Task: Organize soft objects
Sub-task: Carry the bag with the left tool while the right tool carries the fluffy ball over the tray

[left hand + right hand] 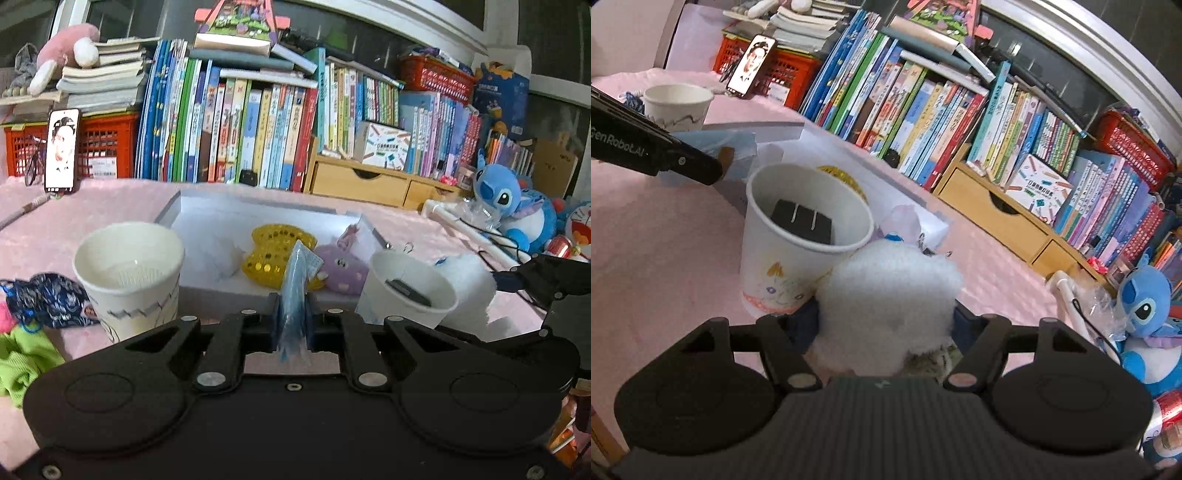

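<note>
My left gripper point(293, 314) is shut on a thin light-blue packet point(295, 280), held upright just in front of the white tray point(207, 214). In the tray lie a yellow sequined toy point(273, 251) and a purple plush point(341, 269). My right gripper point(886, 317) is shut on a white fluffy plush point(886, 291), which also shows in the left wrist view point(467, 284). It is beside a paper cup point(798, 258) that holds a black block point(803, 221). The left gripper with the blue packet point(713, 144) also shows in the right wrist view.
A second paper cup point(133, 273) stands left of the tray. A dark blue patterned cloth point(51, 299) and green fabric point(22, 362) lie at far left. Books point(236, 129), wooden drawers point(362, 181), a phone point(62, 151) and Stitch plush point(513, 206) line the back.
</note>
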### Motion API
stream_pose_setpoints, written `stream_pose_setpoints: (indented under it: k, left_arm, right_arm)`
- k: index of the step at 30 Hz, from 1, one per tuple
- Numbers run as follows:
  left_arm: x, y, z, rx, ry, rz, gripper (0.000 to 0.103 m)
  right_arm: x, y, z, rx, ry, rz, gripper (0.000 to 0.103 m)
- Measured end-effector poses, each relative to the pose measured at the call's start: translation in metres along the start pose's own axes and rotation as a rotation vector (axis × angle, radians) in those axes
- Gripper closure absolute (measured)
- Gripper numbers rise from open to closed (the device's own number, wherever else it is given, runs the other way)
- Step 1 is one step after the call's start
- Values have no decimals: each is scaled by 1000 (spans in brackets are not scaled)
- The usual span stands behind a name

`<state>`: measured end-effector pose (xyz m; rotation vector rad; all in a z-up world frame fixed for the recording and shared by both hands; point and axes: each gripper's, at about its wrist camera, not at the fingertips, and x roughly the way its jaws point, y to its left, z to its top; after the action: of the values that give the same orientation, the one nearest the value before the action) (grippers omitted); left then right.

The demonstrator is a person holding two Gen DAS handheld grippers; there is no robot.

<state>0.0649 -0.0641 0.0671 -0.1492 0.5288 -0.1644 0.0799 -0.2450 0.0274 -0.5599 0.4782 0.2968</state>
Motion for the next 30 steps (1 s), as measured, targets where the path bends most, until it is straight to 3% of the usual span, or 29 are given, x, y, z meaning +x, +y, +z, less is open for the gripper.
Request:
stream_pose_setpoints:
  k: [13, 25, 30]
  left_arm:
    - [-27, 5, 48, 34, -48, -32, 91]
    - [-23, 19, 93, 41, -55, -27, 91]
    - [-11, 26, 113, 36, -23, -35, 91]
  right_arm:
    - [-18, -19, 20, 21, -59, -66, 30]
    - [-22, -32, 43, 24, -90, -92, 30]
    - [-20, -43, 60, 68, -104, -80, 30]
